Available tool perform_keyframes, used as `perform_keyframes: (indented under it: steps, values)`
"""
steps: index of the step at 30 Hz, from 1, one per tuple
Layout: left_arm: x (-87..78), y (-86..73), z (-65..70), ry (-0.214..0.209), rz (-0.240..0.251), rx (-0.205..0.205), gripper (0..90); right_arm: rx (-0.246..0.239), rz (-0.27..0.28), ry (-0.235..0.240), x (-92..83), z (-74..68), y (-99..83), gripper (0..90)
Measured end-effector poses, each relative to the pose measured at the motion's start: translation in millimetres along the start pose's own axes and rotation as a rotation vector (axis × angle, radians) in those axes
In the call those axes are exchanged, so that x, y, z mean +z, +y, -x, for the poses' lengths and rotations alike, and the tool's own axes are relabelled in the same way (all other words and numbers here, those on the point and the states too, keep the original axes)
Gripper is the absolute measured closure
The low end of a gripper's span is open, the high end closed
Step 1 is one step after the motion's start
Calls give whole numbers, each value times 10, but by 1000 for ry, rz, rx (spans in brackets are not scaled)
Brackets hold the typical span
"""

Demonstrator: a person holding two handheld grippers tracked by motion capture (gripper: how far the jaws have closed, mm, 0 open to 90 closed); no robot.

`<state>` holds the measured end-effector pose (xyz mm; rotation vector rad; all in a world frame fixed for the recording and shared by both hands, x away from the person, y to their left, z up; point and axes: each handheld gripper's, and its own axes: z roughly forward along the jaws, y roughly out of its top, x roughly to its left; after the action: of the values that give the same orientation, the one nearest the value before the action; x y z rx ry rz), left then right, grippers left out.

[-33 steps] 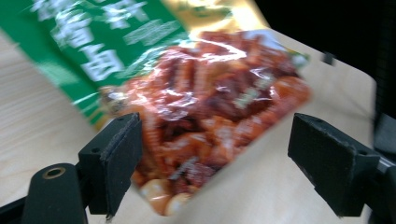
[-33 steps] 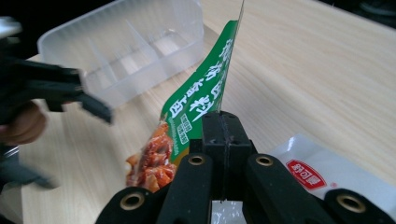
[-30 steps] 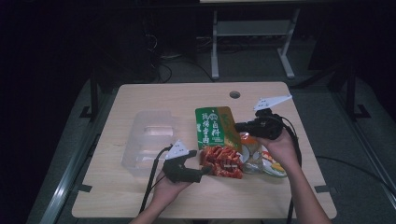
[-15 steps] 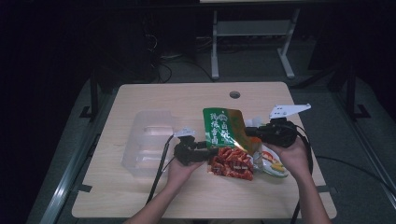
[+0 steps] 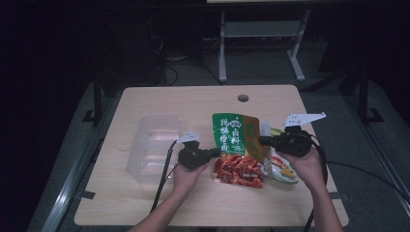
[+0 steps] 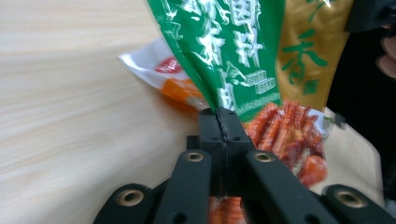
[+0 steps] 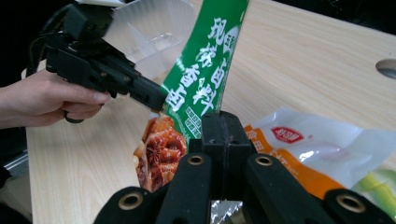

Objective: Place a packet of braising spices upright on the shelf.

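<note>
— Green foil pouch pinched at two edges: left gripper clamped on its near-left edge, right gripper clamped on the opposite edge. Held up off the table, stretched between both sets of jaws.

— Why gripped from both sides?

— Probably to keep the pouch taut and steady, perhaps to carry it over to the clear plastic tray beyond the left jaws, or to tear it; hard to say which.

— And the white-and-orange packet?

— Lying flat on the table, under and beside the right jaws, untouched.

— Different from a second ago?

— Yes. Left jaws then wide and short of the pouch, just been closing, now shut tight on its edge. Right jaws clamped throughout. Pouch lifted and shifted slightly to the right.
</note>
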<state>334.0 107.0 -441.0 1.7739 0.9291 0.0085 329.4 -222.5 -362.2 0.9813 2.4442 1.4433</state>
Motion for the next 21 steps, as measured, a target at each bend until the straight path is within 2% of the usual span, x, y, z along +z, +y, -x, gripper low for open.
perform_keyframes:
  steps: [3,4,8,10,14,21]
  values:
    - [-14,-17,5,2,-3,4,900,10,-12,8,7,16,-43,900]
    - [-16,-36,23,17,-10,28,900,12,-15,11,19,24,-56,899]
    - [-26,-69,20,22,2,13,900,36,-19,24,66,61,-101,894]
    - [-40,-74,20,21,6,15,900,57,-27,30,87,96,-138,860]
    - [-57,-74,51,24,1,46,900,84,-42,56,164,135,-195,808]
    - [-86,-104,79,27,0,58,900,116,-64,93,341,94,-201,768]
